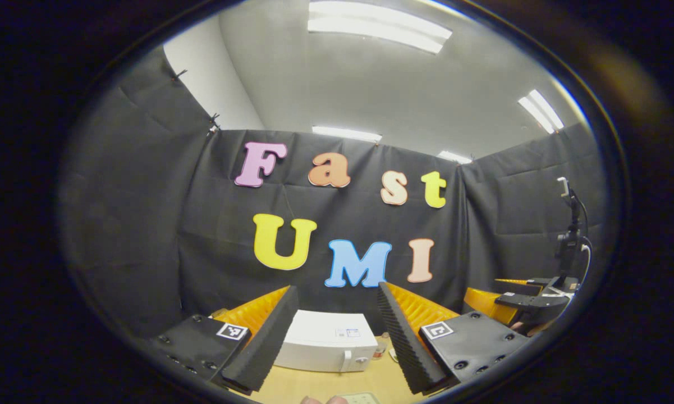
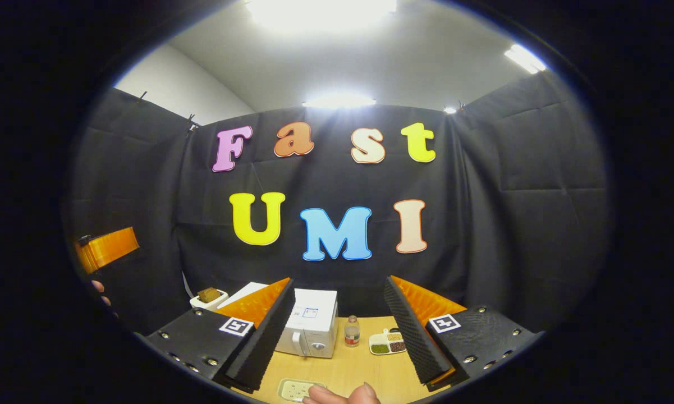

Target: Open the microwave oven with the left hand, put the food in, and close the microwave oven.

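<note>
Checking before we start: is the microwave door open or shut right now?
Shut. The microwave door sits flush with its front, handle and knob facing the table; both grippers, left and right, hover open, away from it.

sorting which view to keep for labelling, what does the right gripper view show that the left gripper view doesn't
Right gripper view: a small bottle and a divided dish of grains right of the microwave, and a white tub of brown food left of it. Left gripper view: a dark stand with a cable at the right, and the microwave seen more head-on. Shared: the closed microwave on the wooden table, a white power strip at the near edge, and each view's own gripper, left gripper and right gripper, jaws apart.
</note>
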The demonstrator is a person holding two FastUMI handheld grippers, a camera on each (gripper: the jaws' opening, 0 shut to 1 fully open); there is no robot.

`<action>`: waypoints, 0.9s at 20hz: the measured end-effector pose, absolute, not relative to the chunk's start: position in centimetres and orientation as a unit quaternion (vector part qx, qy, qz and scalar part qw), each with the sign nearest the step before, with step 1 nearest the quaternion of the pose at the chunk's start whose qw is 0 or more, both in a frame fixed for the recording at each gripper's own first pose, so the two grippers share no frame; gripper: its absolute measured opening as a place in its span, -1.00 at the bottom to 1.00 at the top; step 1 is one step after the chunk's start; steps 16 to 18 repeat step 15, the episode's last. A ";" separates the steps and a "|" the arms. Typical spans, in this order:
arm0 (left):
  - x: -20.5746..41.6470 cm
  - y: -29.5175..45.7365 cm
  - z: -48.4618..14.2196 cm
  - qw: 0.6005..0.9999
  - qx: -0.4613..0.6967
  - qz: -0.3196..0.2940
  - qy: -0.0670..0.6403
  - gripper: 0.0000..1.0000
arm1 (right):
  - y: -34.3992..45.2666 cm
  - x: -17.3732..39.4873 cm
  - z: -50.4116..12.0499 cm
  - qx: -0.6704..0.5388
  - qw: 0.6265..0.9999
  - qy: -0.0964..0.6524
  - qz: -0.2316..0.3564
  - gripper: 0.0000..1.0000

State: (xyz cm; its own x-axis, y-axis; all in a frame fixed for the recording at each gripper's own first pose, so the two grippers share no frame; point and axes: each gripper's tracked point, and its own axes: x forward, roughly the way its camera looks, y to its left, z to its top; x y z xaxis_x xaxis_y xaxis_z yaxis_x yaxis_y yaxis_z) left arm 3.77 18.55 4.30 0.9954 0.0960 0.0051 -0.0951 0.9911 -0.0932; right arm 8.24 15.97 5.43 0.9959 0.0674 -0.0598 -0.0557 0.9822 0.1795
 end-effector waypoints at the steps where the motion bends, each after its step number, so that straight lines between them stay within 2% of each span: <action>1: 3.7 19.5 4.1 0.997 -0.052 0.050 -0.002 0.92 | 16.5 8.4 5.6 0.088 0.995 0.030 0.031 0.95; 2: 3.8 20.3 3.7 0.997 -0.058 0.052 0.000 0.86 | 17.0 8.5 5.4 0.083 0.996 0.032 0.031 0.96; 4: 3.9 21.2 3.7 0.996 -0.070 0.050 -0.004 0.92 | 18.0 8.6 5.6 0.074 0.996 0.029 0.031 0.95; 5: 4.0 21.4 3.8 0.996 -0.073 0.046 -0.008 0.86 | 18.3 8.7 5.6 0.071 0.997 0.028 0.030 0.95; 10: 3.9 22.7 4.2 0.998 -0.044 0.041 -0.016 0.86 | 19.7 8.9 6.0 0.072 0.996 0.029 0.033 0.95; 11: 3.9 22.5 4.0 0.998 -0.046 0.036 -0.020 0.92 | 19.8 9.1 6.0 0.073 0.996 0.027 0.032 0.95; 12: 4.0 22.3 4.1 0.998 -0.051 0.030 -0.022 0.86 | 19.8 9.1 6.0 0.071 0.997 0.028 0.029 0.95; 18: 4.5 22.8 3.5 0.998 -0.060 0.029 -0.018 0.86 | 19.6 9.2 6.1 0.070 0.997 0.026 0.025 0.95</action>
